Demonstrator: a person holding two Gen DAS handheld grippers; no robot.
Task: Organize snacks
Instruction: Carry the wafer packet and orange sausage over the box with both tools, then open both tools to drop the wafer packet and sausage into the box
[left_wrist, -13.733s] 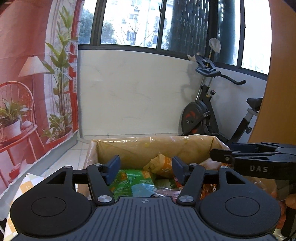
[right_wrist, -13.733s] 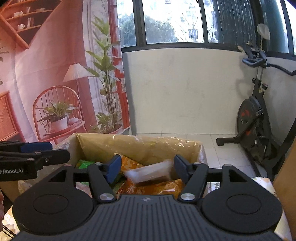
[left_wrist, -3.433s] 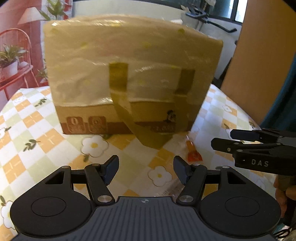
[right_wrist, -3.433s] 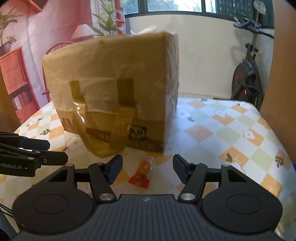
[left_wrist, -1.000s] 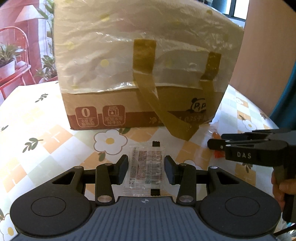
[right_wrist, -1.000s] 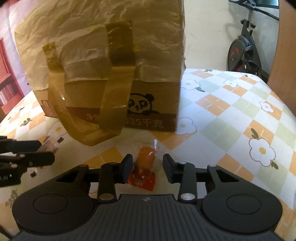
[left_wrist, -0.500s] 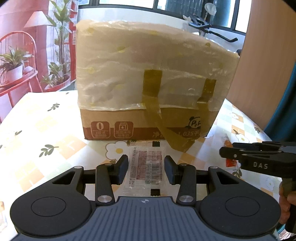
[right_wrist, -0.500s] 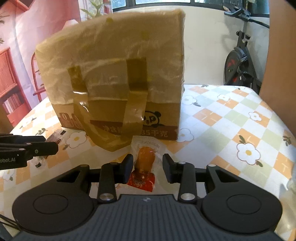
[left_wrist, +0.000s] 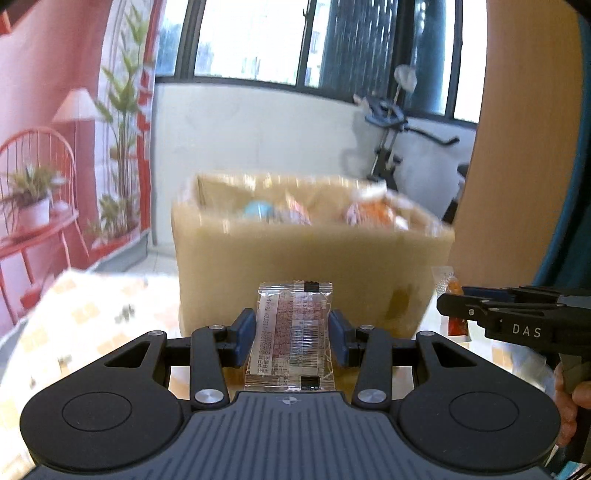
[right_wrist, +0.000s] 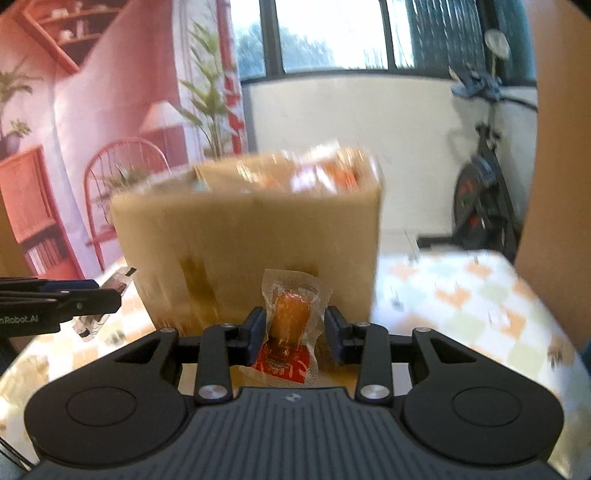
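Clear plastic packet (left_wrist: 291, 334) pinched edge-on in my left claw (left_wrist: 291, 341), pads tight on both long sides. Right claw (right_wrist: 294, 332) is clamped on a small sausage pack (right_wrist: 291, 326), orange with a red end. Both snacks are off the worktop (right_wrist: 480, 295). The cardboard box (left_wrist: 310, 266) sits dead ahead of both claws, open top just above fingertip line, other snacks visible inside. Step in hand, as I read it: carrying both to the box. Next move needs both claws up over the near rim, then forward, and only then release. Frames are blurry, so rim clearance is unclear.
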